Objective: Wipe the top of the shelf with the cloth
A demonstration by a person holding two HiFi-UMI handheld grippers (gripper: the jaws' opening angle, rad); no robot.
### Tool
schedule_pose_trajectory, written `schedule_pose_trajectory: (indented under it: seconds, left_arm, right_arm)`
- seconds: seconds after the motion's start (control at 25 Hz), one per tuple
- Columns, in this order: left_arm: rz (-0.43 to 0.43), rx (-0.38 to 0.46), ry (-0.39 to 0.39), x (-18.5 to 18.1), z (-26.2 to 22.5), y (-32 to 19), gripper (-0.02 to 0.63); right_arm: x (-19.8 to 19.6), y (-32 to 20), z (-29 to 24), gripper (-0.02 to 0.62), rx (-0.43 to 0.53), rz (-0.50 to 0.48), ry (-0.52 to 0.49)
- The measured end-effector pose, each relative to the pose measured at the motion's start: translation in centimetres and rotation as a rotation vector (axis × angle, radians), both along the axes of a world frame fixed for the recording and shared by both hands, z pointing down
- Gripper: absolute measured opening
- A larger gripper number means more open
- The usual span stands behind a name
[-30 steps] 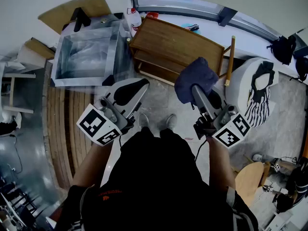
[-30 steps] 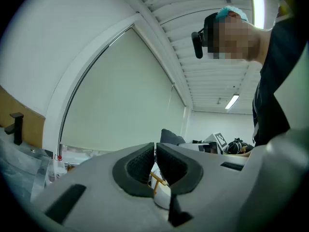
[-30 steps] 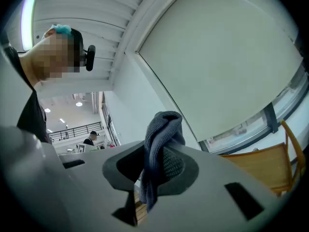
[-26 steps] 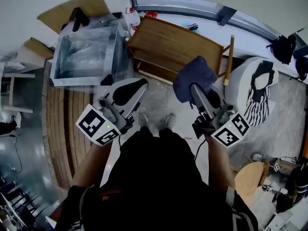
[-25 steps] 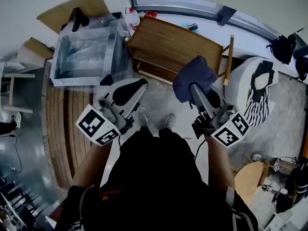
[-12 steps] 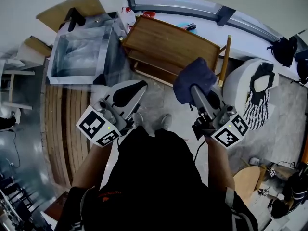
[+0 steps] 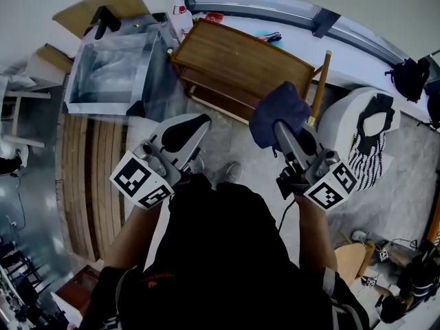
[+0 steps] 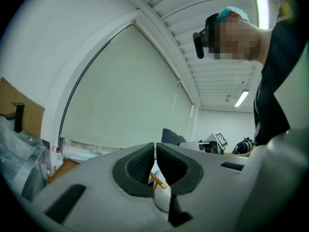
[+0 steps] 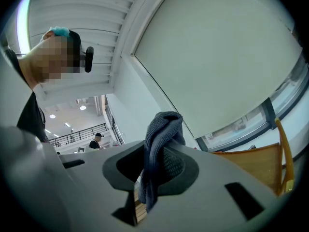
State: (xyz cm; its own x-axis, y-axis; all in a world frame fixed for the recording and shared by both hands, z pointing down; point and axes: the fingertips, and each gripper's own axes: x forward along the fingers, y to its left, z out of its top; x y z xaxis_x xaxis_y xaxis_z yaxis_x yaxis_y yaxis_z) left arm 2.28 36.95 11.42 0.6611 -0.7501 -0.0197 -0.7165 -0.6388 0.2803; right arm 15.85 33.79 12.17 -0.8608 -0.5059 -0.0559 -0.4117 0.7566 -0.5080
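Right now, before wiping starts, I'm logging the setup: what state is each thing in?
left hand-held gripper: shut, nothing between its jaws.
right hand-held gripper: shut on the cloth.
cloth: bunched up, held in the air, off the shelf.
shelf: upright, top bare, not yet wiped.

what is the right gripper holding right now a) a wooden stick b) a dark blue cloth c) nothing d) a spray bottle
b: in the right gripper view the right gripper is shut on the cloth, whose dark blue folds bunch up above it and hang down below it.
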Motion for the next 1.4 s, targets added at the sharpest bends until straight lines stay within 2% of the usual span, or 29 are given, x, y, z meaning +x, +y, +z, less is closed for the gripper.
schedule_pose_trajectory:
  seconds: [0.72,1.0,1.4]
  left_arm:
    - [0.005,-0.005,0.012,0.1,1.2,-5.0,0.031]
    - [-0.007,-0.03,0.019,-2.7,2.7,-9.0,0.03]
    - [-0.007,-0.046,0.019,-8.1,4.0,-17.4,0.031]
  right_arm:
    - [0.5,-4.9,1.3,0.055,-0.015,0.014,0.012]
    - [-1.9,-8.9,2.7,0.055,-0.037,0.014,0.021]
    - [-5.5,-16.8,4.3,0.055,-0.067,0.054,0.061]
